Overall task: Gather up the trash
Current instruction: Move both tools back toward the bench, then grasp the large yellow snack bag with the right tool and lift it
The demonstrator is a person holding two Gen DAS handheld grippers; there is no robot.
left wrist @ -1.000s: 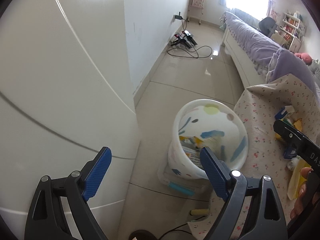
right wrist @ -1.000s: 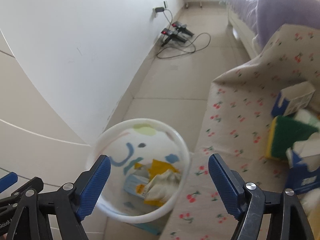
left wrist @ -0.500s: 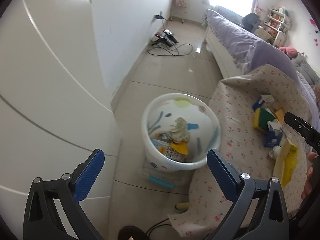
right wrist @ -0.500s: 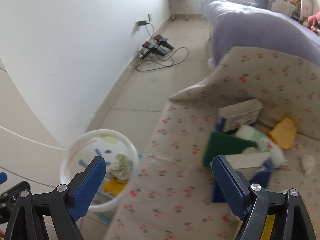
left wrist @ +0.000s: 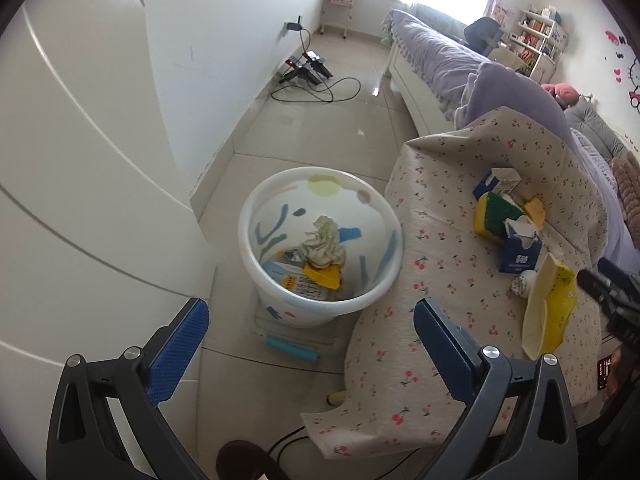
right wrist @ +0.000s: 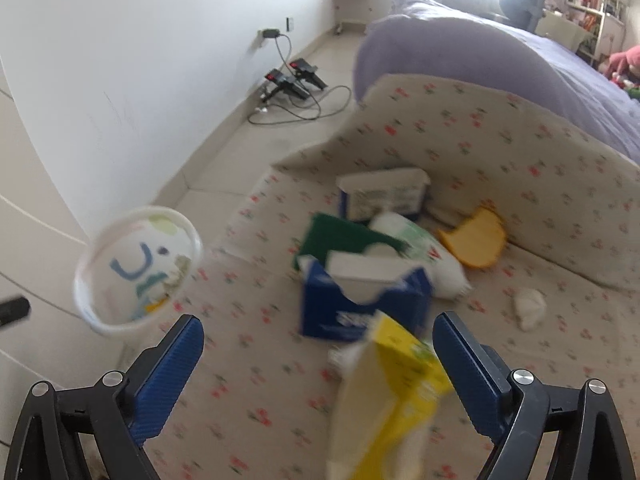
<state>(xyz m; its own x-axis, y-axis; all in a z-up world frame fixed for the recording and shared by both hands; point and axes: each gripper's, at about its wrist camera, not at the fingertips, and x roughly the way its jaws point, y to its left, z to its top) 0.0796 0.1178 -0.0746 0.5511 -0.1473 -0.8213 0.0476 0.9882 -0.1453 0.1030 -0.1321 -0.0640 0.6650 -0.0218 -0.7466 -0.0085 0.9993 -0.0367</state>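
Observation:
A white bin with coloured marks stands on the floor beside the bed and holds a crumpled rag and wrappers. It also shows in the right wrist view. On the cherry-print cloth lie a yellow bag, a blue tissue box, a green-yellow sponge and a small carton. My left gripper is open and empty, above the floor near the bin. My right gripper is open and empty over the cloth, with the yellow bag just ahead and the blue box beyond.
A white wardrobe and wall stand left of the bin. Chargers and cables lie on the floor further off. A purple duvet covers the bed behind the cloth. A white tissue ball and an orange piece lie on the cloth.
Both grippers have pulled back and swung right, away from the bin. The right gripper now faces the trash on the cloth. Both stay open.

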